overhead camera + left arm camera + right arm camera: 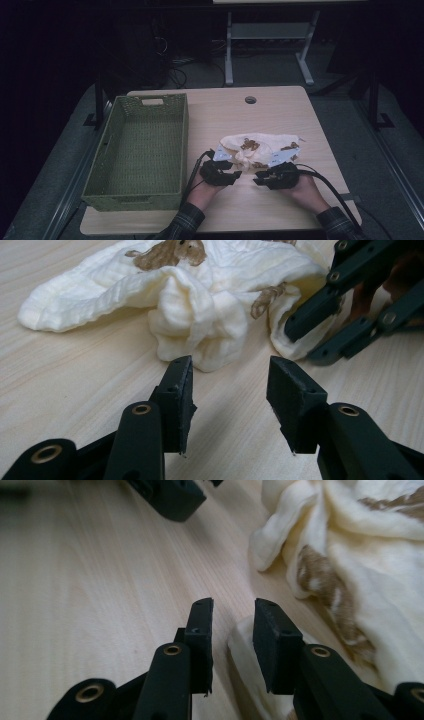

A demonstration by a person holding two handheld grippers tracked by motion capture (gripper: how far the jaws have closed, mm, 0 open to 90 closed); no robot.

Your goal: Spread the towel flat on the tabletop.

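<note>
A crumpled cream cloth [257, 145] with brown printed figures lies on the wooden table [270, 105], right of centre. My left gripper [235, 175] rests low at the cloth's near-left side; in the left gripper view its jaws [230, 365] stand open over bare wood, a bunched fold of the cloth [200, 310] just ahead. My right gripper [257, 179] sits at the cloth's near edge, pointing left toward the other one. In the right gripper view its jaws [232, 605] stand apart with a hem of the cloth [375, 555] lying low between them, and the pads are not pressing it.
A green woven basket [150, 101], empty, takes up the table's left half. A round cable hole [250, 100] sits near the far edge. Bare wood lies between the basket and the cloth. A desk frame stands on the floor behind the table.
</note>
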